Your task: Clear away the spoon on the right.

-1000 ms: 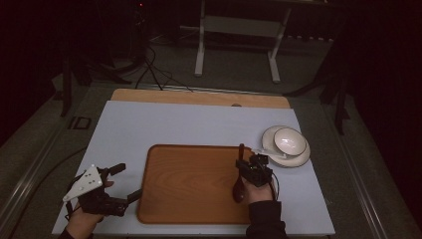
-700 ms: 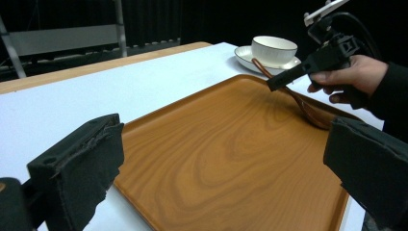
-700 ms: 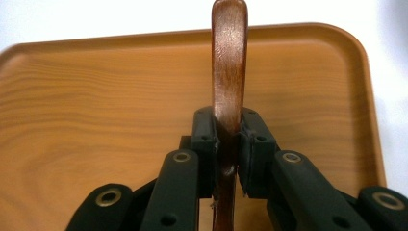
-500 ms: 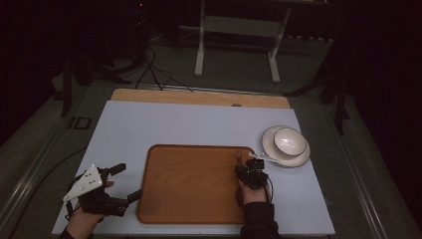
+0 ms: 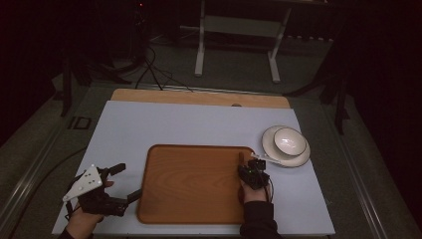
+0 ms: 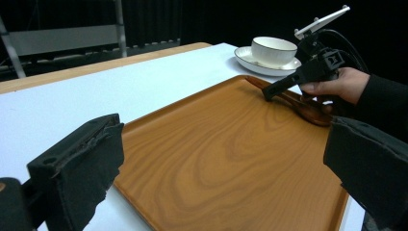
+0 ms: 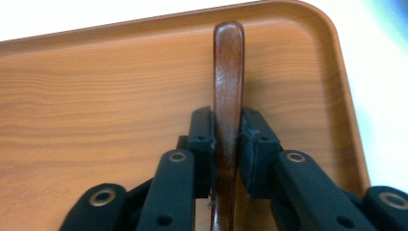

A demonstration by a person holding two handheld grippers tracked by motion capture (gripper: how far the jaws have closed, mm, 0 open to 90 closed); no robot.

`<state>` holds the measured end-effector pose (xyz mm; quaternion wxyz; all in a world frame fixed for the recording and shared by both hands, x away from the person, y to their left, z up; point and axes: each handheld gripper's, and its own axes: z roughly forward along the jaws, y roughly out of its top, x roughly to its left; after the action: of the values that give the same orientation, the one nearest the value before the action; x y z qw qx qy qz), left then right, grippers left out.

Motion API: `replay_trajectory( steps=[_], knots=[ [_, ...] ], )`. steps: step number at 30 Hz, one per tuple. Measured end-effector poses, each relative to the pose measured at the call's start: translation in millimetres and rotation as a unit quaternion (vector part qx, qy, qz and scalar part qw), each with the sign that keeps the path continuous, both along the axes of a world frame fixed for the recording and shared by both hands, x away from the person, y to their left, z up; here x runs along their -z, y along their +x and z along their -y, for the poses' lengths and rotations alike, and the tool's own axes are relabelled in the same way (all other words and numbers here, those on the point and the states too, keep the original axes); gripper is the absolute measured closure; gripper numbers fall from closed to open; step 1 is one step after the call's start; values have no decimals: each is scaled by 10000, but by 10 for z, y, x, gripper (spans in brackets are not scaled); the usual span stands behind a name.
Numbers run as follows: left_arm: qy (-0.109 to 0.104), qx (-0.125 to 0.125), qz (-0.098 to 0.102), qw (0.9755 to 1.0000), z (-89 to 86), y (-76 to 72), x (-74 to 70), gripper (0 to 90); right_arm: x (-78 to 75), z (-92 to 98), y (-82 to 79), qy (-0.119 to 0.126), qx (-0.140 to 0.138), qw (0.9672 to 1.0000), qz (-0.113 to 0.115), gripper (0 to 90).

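A dark wooden spoon [image 7: 228,72] lies on the wooden tray [image 7: 96,96] near its far right corner, handle pointing away from me. My right gripper [image 7: 227,125] has the handle between its pads, which still touch it on both sides; its jaws have just been opening slightly. From the left gripper view, the right gripper [image 6: 267,94] rests low on the spoon [image 6: 308,108]. In the high view it sits at the tray's right edge [image 5: 249,167]. My left gripper [image 5: 128,181] hovers left of the tray [image 5: 194,199], open and holding nothing.
A white bowl [image 5: 289,140] stands on a white plate [image 5: 278,155] just right of the tray's far corner, close to the right hand. The pale table top [image 5: 174,124] runs back to a wooden strip. A metal stand is on the floor beyond.
The right hand has come down with the spoon, from a raised tilt to lying on the tray. The left hand has stayed where it was.
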<state>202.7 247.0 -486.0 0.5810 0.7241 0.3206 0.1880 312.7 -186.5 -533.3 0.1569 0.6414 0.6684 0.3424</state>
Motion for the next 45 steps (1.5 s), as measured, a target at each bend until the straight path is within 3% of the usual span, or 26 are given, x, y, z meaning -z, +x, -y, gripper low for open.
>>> replay_trajectory(
  steps=[10,14,29,32,37,45],
  knots=[
    [5,4,-3,10000,4,2,1,15,-72,35,7,32,44,10000,56,677],
    [5,-1,-8,10000,4,4,1,15,-92,32,20,6,-116,9999,-12,601],
    [19,5,-25,10000,17,22,6,15,-501,24,58,85,-755,9964,365,299],
    [3,7,-33,10000,18,30,9,15,-550,40,72,68,-934,9947,418,182],
    [3,35,-54,10000,26,39,11,15,-631,70,70,-11,-1142,9921,518,150],
    [13,43,-68,10000,35,50,14,15,-793,184,-18,105,-1646,9835,744,148]
  ],
)
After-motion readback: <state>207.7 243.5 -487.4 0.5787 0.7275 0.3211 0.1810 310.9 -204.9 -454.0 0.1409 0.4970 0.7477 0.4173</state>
